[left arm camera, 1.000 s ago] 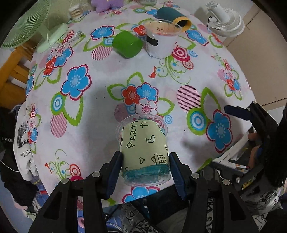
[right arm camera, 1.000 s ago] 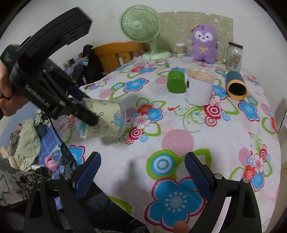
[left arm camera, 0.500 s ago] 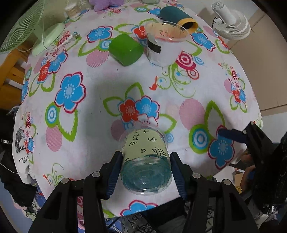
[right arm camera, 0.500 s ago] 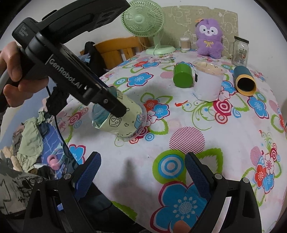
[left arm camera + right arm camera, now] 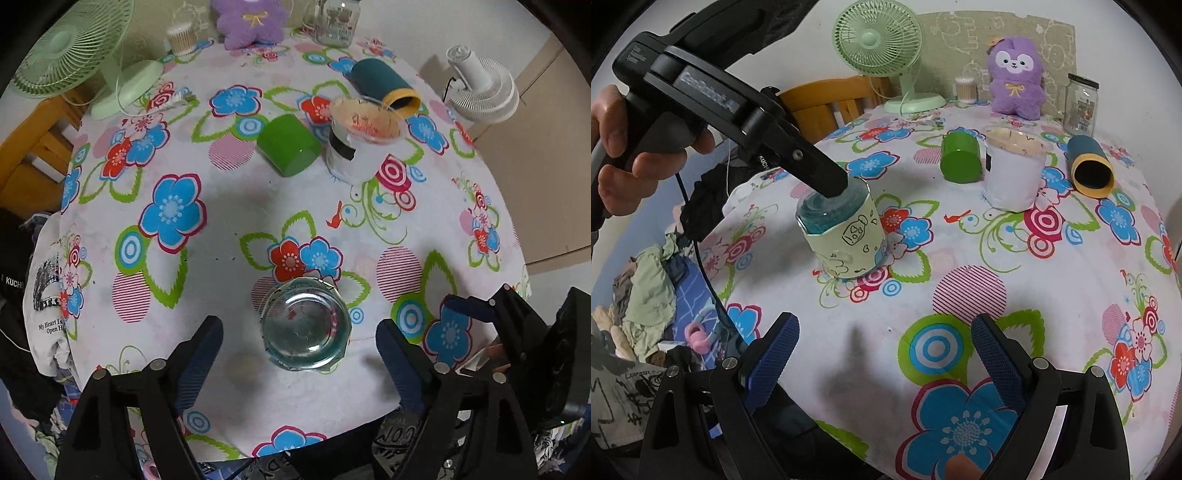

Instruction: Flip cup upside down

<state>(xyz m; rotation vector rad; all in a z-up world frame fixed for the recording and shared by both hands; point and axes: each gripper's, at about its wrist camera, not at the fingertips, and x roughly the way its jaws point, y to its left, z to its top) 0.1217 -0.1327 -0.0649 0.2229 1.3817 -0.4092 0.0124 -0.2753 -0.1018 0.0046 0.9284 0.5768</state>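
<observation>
A clear plastic cup with a pale green paper sleeve and bluish base (image 5: 306, 329) stands upside down on the flowered tablecloth, also in the right wrist view (image 5: 842, 232). My left gripper (image 5: 300, 354) is open, its jaws wide on either side of the cup's base without touching it. In the right wrist view one left finger (image 5: 827, 181) hovers at the cup's top. My right gripper (image 5: 884, 354) is open and empty, over the table's near part, apart from the cup.
A green cup (image 5: 288, 149) lies on its side, a white paper-wrapped cup (image 5: 360, 142) stands upright, and a teal tube (image 5: 384, 86) lies beyond them. A green fan (image 5: 882, 48), purple plush (image 5: 1015, 81) and glass jar (image 5: 1080, 105) stand at the far edge.
My left gripper turned the cup from tilted to fully upside down, set it on the cloth and opened its jaws. My right gripper stayed open and hardly moved.
</observation>
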